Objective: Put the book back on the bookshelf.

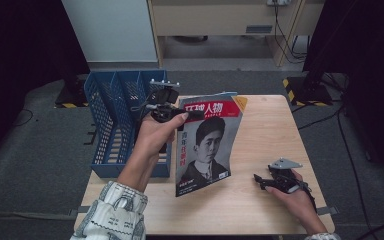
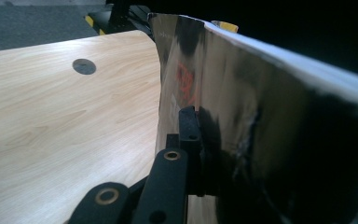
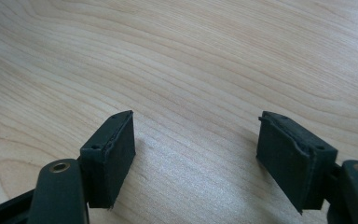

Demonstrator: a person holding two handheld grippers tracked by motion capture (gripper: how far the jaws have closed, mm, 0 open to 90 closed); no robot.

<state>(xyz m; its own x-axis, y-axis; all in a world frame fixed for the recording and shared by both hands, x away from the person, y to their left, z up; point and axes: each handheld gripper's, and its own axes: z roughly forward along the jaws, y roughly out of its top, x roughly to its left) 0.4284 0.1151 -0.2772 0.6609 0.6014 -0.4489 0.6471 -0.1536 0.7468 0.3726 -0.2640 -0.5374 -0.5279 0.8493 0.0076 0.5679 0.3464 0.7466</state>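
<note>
- The left gripper [image 1: 192,114] was clamped on the magazine [image 1: 207,145], frame centre, lifted beside the blue rack [image 1: 115,120].
- The right gripper [image 1: 260,181], lower right, rested wide open and empty on the surface [image 1: 270,130].

Magazine [image 1: 207,142] up off table [image 1: 270,130], mid-table, tilted, top edge pinched in left gripper [image 1: 192,114]. File rack [image 1: 115,120] at left edge of table, just left of magazine, behind left hand [image 1: 155,134]. Right gripper [image 1: 262,181] down near front right corner, resting on tabletop, well apart from magazine. Cabinet [image 1: 220,25] on floor beyond far edge of table. Round hole [image 2: 84,66] in tabletop, left of magazine in left gripper view.
</note>
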